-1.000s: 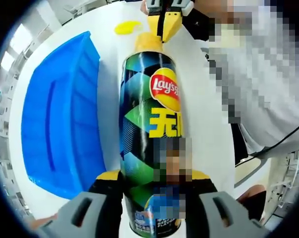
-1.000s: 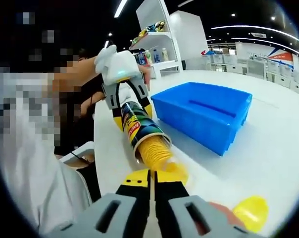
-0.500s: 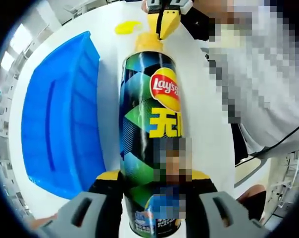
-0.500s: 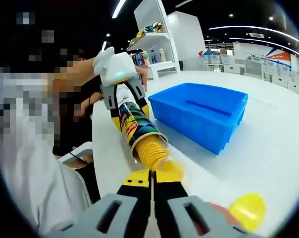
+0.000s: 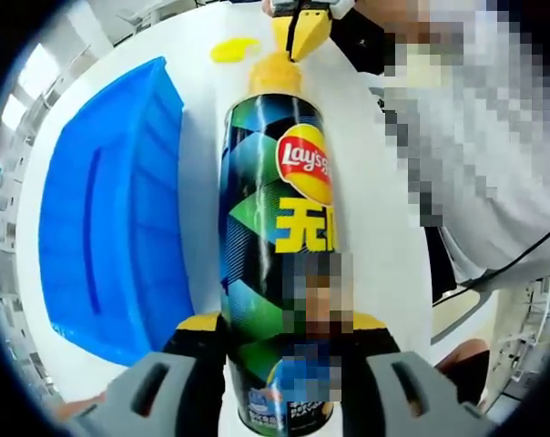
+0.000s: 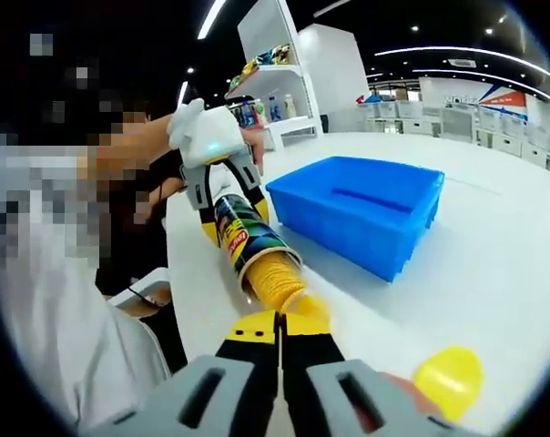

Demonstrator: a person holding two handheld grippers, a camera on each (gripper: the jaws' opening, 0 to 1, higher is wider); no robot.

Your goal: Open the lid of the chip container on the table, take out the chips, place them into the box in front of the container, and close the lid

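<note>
The Lay's chip can lies along the left gripper view, and my left gripper is shut on its lower end. Its far mouth is open, with a stack of yellow chips sticking out. My right gripper is shut on the tip of that stack. In the right gripper view my right gripper pinches the chips that come out of the can, which is held by my left gripper. The yellow lid lies on the table, off the can.
The blue box stands open on the white table, beside the can; it is also the blue box left of the can. The lid lies past it. A person's sleeve and torso are close on one side. Shelves stand behind.
My right gripper has drawn back from the can's mouth with the chips, so more of the stack shows outside. The left gripper and can have held still.
</note>
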